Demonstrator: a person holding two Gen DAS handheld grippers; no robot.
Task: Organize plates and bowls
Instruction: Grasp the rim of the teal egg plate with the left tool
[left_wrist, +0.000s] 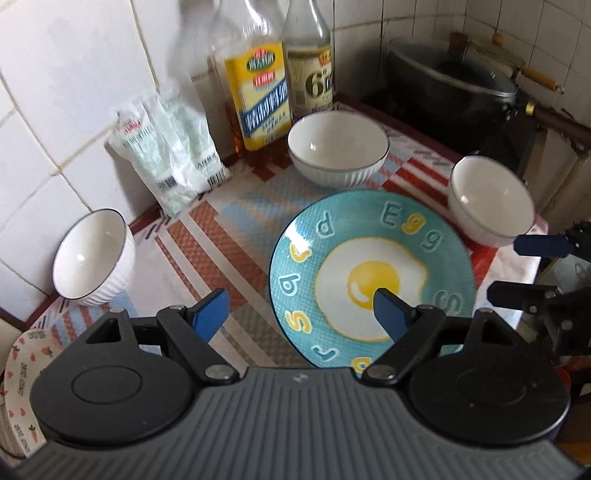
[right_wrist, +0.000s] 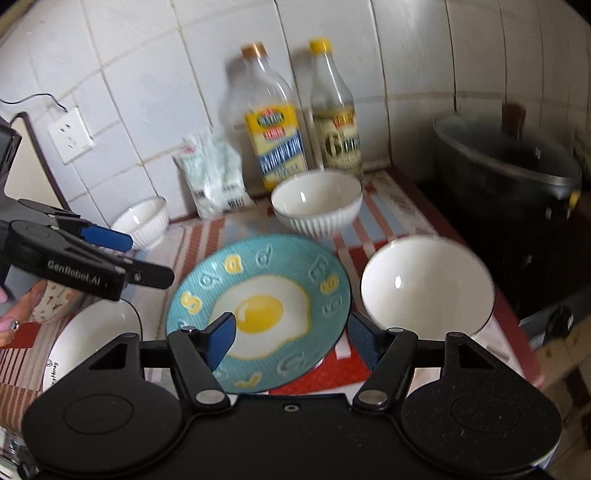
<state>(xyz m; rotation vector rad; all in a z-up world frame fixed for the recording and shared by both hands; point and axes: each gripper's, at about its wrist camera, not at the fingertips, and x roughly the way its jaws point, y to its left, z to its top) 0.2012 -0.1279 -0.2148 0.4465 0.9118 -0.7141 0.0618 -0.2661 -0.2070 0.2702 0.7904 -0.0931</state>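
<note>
With both my left gripper (left_wrist: 301, 314) and right gripper (right_wrist: 291, 341) spread empty above the mat-centred egg plate (left_wrist: 369, 273), I'd pinch its rim: glazed, slippery, breakable.

Soft daylight, motion blur (fisheye-bent edges)

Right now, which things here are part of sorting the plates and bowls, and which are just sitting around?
Part of the job:
egg plate
stacked ribbed bowls
white bowl by the stove
tilted bowl by the wall
plate with lettering

Just sitting around:
yellow-label bottle
second bottle
plastic packet
dark pot
wall socket
</note>
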